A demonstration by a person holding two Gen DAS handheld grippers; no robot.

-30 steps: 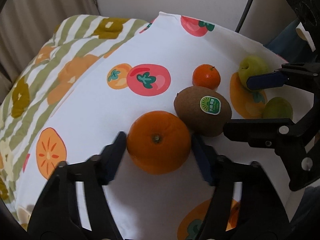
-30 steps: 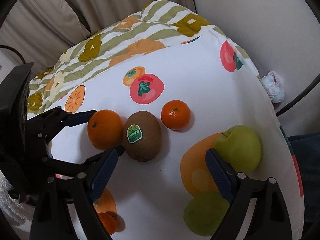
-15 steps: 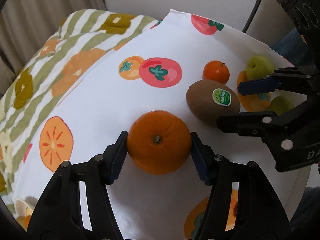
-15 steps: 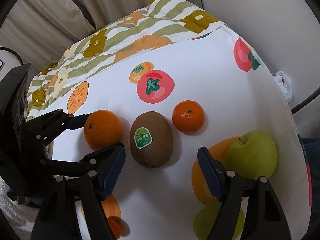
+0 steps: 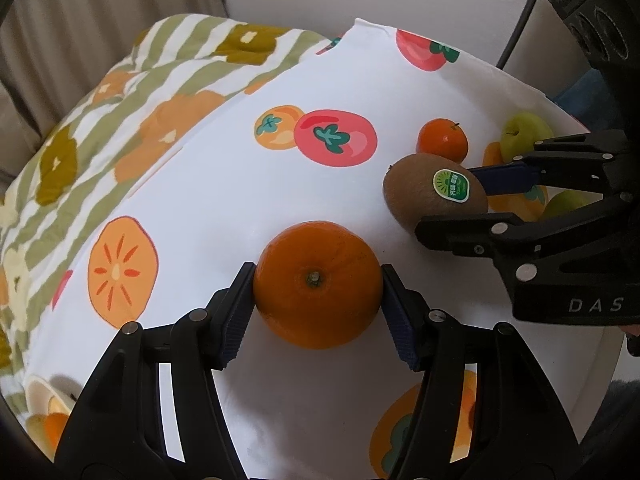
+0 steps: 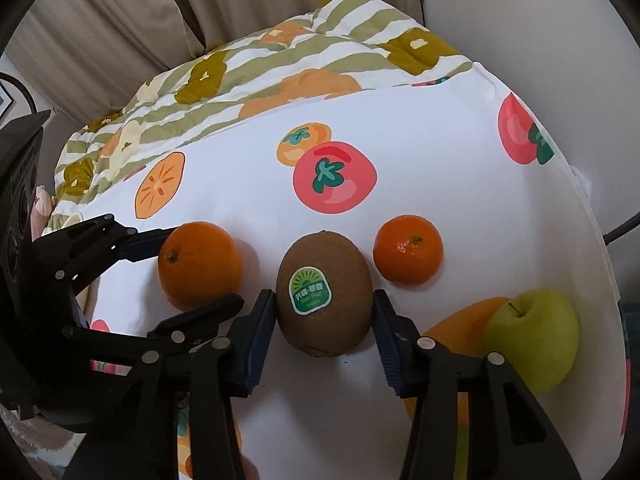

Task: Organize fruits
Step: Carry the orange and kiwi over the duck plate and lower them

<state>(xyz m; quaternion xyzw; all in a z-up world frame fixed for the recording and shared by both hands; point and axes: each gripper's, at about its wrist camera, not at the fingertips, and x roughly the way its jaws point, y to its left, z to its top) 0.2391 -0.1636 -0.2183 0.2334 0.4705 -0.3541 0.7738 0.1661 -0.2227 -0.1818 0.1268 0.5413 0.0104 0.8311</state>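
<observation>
My left gripper [image 5: 318, 300] is shut on a large orange [image 5: 317, 283], which rests on the white fruit-print cloth [image 5: 224, 184]; the orange also shows in the right wrist view [image 6: 199, 270]. My right gripper [image 6: 325, 322] is shut on a brown kiwi with a green sticker [image 6: 325, 308], also seen in the left wrist view [image 5: 434, 196]. A small tangerine [image 6: 408, 255] lies just right of the kiwi. A green apple [image 6: 532, 348] lies at the right, near the cloth's edge.
A second green fruit [image 5: 568, 204] lies behind the right gripper in the left wrist view. A green-striped quilt [image 6: 256, 76] borders the far side of the cloth. A wall and a black cable [image 5: 520, 16] are at the right. Curtains hang behind.
The left gripper closed on the orange and drew it left, away from the kiwi. The right gripper moved in around the kiwi and closed on it.
</observation>
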